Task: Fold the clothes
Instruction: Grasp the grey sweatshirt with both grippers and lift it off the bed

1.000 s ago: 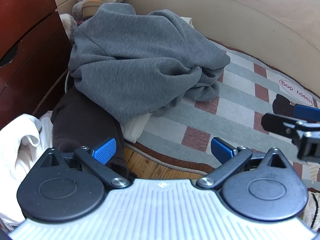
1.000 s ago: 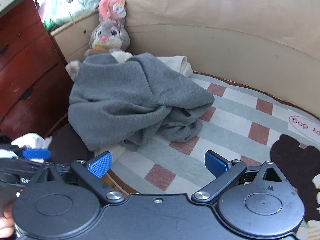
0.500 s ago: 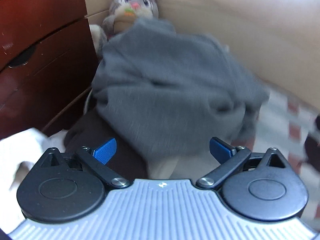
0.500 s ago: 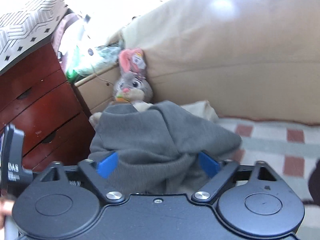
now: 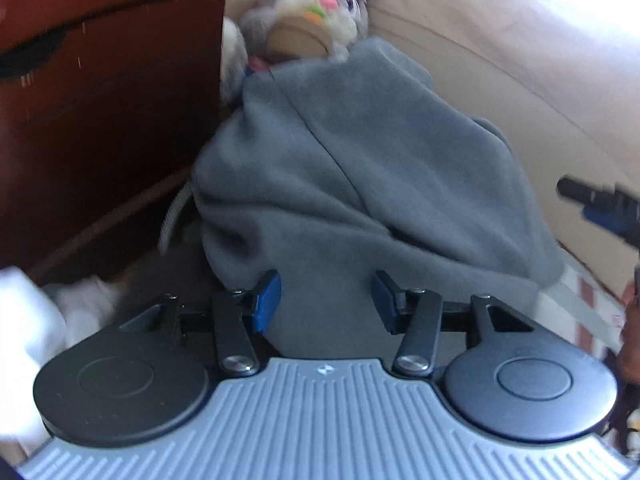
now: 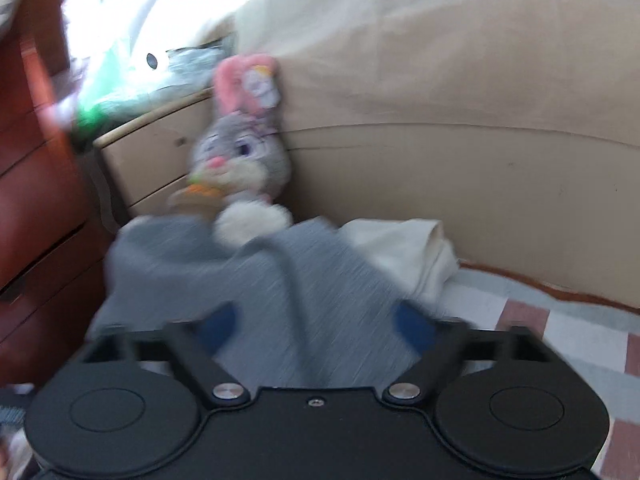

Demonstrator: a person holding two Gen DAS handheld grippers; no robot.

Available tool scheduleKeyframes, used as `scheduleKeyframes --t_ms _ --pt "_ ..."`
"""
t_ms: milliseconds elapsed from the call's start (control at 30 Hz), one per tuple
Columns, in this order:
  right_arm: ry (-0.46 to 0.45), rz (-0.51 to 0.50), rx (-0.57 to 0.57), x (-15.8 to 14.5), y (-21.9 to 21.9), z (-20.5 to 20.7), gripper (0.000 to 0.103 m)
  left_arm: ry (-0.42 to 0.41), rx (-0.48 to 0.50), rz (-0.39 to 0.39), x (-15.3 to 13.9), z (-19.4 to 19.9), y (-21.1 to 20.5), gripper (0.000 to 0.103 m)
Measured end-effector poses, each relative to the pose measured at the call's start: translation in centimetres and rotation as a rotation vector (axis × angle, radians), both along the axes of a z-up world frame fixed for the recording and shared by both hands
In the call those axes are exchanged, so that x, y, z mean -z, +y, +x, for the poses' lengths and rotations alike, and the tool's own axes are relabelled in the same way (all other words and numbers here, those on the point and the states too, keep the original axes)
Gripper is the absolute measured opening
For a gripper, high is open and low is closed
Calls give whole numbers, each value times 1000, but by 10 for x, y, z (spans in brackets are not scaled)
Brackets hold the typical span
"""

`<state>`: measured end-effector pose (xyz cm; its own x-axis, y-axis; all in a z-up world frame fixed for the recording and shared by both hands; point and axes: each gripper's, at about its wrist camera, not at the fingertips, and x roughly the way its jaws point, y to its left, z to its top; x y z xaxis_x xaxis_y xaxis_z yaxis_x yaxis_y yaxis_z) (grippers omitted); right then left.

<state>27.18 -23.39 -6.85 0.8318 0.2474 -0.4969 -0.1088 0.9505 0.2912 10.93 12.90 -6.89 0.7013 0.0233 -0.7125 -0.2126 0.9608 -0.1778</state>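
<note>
Lying btwn gripper pads: grey garment

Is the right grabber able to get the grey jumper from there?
Probably yes. The right gripper stands open with the grey jumper right ahead between its fingers, nothing in the way; blur hides whether they touch.

Left gripper: black linkage arms, silver pivot screws, blue pads, two round black discs flanking a ribbed grey housing with a small white mark just beyond the ribs. Right gripper: black housing, same discs and screws, pads blurred, probably blue.
</note>
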Motion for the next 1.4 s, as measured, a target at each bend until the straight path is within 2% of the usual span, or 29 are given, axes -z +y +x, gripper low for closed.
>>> scheduleKeyframes --t_ms 67,100,167,233,300,333,367,400,433,467,600,667,733,767,900,1000,1100,1200,1267,1400 --pt "30 40 55 8 -10 25 97 -28 -6 42 2 7 3 50" --pt "67 103 69 16 -16 35 97 -39 -10 35 3 9 7 50" --pt "142 227 96 32 -28 54 97 -65 -14 -16 7 12 15 51" --pt "217 352 123 48 -41 73 97 -135 -24 -101 12 8 26 55" --pt "259 513 117 64 -47 75 92 -181 -32 -181 19 5 36 57" --pt "276 574 74 72 -43 72 73 -190 -32 -217 23 4 40 60" --pt "300 614 8 78 -36 70 46 -181 -22 -247 27 4 41 61" --pt "326 630 -47 83 -27 67 35 -162 -1 -276 32 7 39 66" --pt "349 613 -88 85 -17 63 13 -144 20 -306 37 10 37 75" --pt "368 603 -134 88 -7 59 3 -125 41 -335 43 13 36 78" --pt "483 656 -359 101 30 30 3 -56 87 -508 66 22 29 78" --pt "511 673 -405 105 39 8 3 -64 112 -576 71 18 23 74" --pt "517 711 -419 110 35 -8 3 -65 158 -557 68 13 15 64" --pt "522 736 -425 114 31 -15 3 -61 185 -553 67 11 11 63" --pt "531 840 -487 119 10 -39 3 -57 286 -633 61 -1 -3 62" --pt "483 857 -551 103 -6 -59 3 -62 343 -700 56 -11 -17 62" --pt "443 873 -577 86 -25 -78 3 -79 412 -728 45 -20 -38 62" --pt "431 958 -570 71 -44 -90 4 -104 494 -775 30 -24 -58 62" --pt "395 986 -562 52 -60 -102 4 -117 547 -810 17 -23 -71 62" --pt "289 935 -545 -2 -86 -127 4 -173 653 -859 -17 -23 -103 62"
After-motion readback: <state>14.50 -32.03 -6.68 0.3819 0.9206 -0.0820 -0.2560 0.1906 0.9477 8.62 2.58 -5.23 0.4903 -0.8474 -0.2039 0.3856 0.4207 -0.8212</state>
